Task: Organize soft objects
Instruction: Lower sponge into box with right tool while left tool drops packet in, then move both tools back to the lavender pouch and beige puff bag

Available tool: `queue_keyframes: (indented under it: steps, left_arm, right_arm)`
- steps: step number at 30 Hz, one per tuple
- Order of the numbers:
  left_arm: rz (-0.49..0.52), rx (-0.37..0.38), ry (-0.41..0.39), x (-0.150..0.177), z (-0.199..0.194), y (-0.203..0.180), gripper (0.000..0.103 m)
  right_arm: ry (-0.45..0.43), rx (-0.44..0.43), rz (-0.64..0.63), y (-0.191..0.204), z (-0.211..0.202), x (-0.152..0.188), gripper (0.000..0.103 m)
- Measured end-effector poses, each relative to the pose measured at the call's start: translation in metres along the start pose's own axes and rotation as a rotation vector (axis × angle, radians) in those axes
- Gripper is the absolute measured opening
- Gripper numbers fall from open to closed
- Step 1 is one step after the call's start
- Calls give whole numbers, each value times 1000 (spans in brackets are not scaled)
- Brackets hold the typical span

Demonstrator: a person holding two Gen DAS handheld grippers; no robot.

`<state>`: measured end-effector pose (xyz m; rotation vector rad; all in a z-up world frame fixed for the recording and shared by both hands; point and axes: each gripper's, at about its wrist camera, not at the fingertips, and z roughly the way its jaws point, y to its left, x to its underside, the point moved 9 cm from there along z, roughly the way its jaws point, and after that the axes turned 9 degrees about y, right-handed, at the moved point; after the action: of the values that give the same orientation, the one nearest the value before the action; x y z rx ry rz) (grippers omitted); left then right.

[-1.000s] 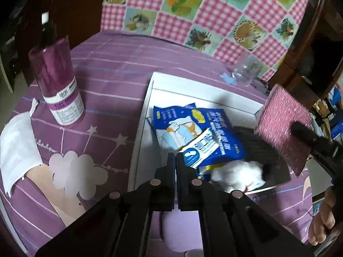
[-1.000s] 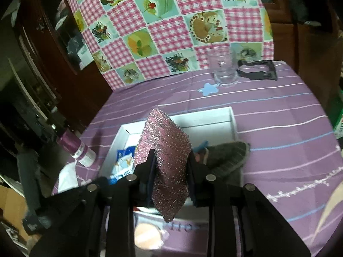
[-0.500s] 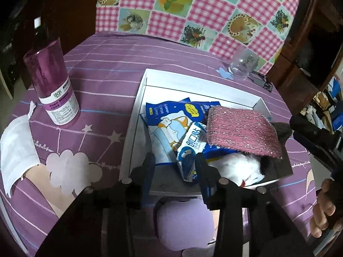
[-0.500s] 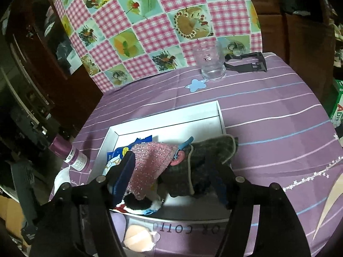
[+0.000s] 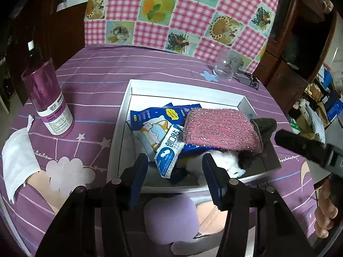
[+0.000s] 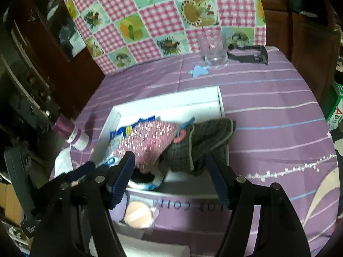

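Left wrist view: left gripper (image 5: 174, 167) has jaws abt halfway apart, just been opening, nothing pinched; the small white-and-blue plastic packet (image 5: 170, 150) lies just ahead of and between the fingertips, not pressed. Beyond the fingers sits the shallow white cardboard box tray (image 5: 128, 98) w/ a large blue printed pouch (image 5: 154, 117), and the sparkly pink rectangular scouring cloth (image 5: 220, 129) lying flat ahead-right of the tips, on top of the pile. A white-and-black fluffy plush (image 5: 223, 160) is just beside the right finger, a dark grey plaid fabric piece (image 5: 265, 126) further right. Behind the fingertips, a lilac rounded soft pad (image 5: 171, 216) on the purple striped tablecloth (image 5: 96, 79). Far left of the fingers: purple cylindrical bottle (image 5: 46, 98), white folded cloth (image 5: 17, 162). Right wrist view: right gripper (image 6: 169, 162) jaws wide, also just opened, gripping nothing; pink cloth rests just ahead of its left finger, plaid fabric ahead btwn the tips.
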<state>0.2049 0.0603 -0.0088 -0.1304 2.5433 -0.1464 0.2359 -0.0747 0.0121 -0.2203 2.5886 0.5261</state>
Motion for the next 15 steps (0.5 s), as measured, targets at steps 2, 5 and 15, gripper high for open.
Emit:
queue_keyframes:
  steps: [2,5,15]
  left_arm:
    - [12,1,-2,2,-3,-3,53]
    - [26,0,-2,7,-8,-5,53]
    - [22,-16,37,23,-9,-2,53]
  right_arm:
    - [7,-2,0,1,-3,2,70]
    - [49,56,44,-4,-4,6,70]
    - [172,69,25,1,4,24,70]
